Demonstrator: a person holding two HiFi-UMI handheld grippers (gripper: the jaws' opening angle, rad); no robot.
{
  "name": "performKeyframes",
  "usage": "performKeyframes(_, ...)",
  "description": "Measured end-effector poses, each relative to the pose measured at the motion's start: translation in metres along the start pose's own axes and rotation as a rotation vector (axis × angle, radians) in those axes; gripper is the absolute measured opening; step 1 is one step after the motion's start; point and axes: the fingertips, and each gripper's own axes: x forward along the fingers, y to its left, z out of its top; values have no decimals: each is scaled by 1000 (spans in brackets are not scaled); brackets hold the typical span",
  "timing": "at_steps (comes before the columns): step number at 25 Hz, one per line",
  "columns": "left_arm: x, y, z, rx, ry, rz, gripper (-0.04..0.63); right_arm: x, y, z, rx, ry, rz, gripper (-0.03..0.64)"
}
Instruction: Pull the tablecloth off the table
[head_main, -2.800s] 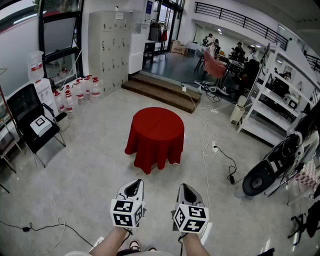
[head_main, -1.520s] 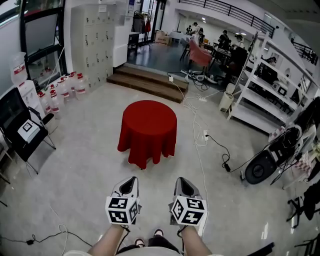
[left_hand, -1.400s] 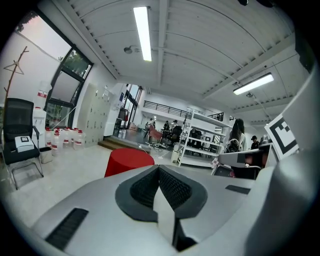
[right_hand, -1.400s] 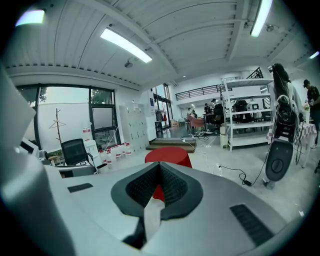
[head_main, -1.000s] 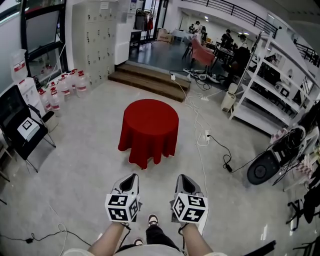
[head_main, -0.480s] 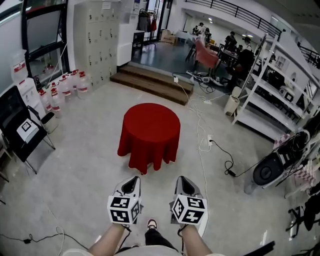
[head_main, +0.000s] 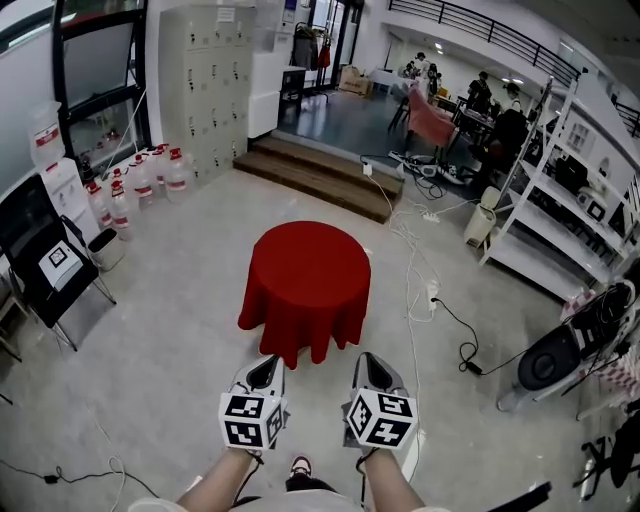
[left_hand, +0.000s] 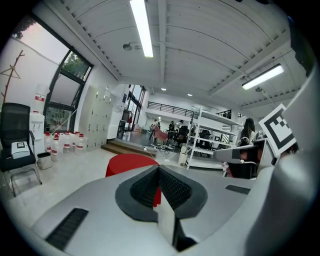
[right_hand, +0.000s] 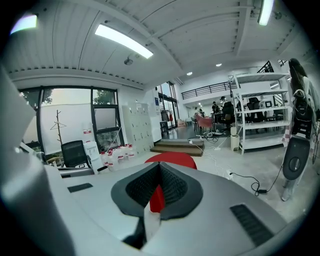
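Progress, as we judged it, stood at nothing. Reading from the left, we saw a black chair (head_main: 45, 255) and a row of water bottles (head_main: 140, 180) by the wall, well apart from anything the job concerned. Our left tool (head_main: 265, 372) was clenched on nothing, jaws together, aimed at the near hem of the tablecloth (head_main: 305, 285) but apart from it. In the middle, that red tablecloth lay spread over the round desk, hiding it wholly, its folds hanging close to the floor (head_main: 170, 330), untouched by either tool. Our right tool (head_main: 370, 368), just beside the left one, was likewise clenched and empty. Further right, cables (head_main: 440, 300) trailed across the floor near white shelving (head_main: 540, 220). Everything, we reckoned, remained: reaching the hem, parting the jaws, gripping the tablecloth and dragging it clear of the desk.
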Motion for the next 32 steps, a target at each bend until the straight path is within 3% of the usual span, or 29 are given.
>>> performKeyframes(17, 88, 19, 24, 5, 13, 77, 17, 97, -39, 25, 26, 22, 62, 25)
performKeyframes(32, 128, 19, 23, -18, 36, 96, 17, 134, -72, 26, 25, 57, 64, 25)
